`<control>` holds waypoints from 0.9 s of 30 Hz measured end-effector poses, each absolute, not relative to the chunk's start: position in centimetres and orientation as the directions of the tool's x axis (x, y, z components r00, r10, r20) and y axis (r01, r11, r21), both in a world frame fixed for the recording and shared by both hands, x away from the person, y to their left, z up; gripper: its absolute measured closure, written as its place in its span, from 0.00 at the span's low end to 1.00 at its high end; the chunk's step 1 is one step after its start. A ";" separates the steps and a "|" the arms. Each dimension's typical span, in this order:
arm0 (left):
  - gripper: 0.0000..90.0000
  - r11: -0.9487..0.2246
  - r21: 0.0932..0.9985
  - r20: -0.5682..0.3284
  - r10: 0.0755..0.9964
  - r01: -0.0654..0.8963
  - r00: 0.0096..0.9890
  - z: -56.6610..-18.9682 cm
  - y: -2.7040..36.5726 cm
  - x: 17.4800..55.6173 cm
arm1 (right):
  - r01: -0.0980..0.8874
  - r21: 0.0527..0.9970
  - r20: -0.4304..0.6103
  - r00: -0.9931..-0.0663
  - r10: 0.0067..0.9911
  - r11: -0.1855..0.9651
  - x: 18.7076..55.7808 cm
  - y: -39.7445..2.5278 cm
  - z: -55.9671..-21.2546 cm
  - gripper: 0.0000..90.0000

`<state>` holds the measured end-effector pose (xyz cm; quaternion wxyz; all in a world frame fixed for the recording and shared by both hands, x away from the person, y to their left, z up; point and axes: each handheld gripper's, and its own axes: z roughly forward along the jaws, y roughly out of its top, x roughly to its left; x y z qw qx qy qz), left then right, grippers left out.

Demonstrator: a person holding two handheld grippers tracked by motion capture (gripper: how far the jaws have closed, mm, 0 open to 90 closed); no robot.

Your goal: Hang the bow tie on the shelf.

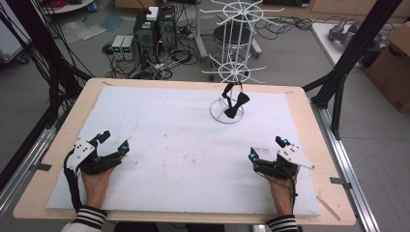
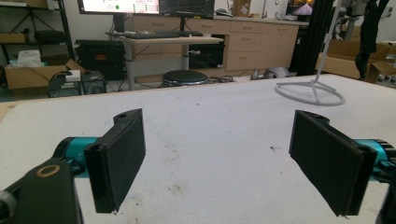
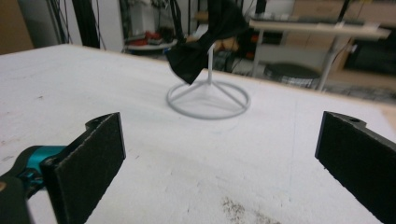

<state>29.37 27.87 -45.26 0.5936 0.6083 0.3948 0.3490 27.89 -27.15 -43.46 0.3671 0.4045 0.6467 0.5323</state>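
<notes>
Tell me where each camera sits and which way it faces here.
High view: above the person's side, looking forward and down on the table; both hands and forearms enter from below.
Left gripper view: on the left claw, looking past its open jaws toward the white rack.
Right gripper view: on the right claw, facing the black bow tie.
All views share the rack's ring base.

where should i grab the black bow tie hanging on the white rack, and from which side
Probably by the lower wing of the bow tie. It hangs tilted from a low arm of the white rack, its lower wing free above the ring base. Come from the person's side with the right gripper, jaws open, closing across the flat cloth; the pole stands behind it.
</notes>
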 end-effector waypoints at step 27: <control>0.21 0.012 0.998 -0.036 0.896 0.056 0.442 -45.3 27.9 29.3 | 0.110 0.992 -0.010 -0.366 0.931 0.054 26.8 -27.1 -45.2 0.01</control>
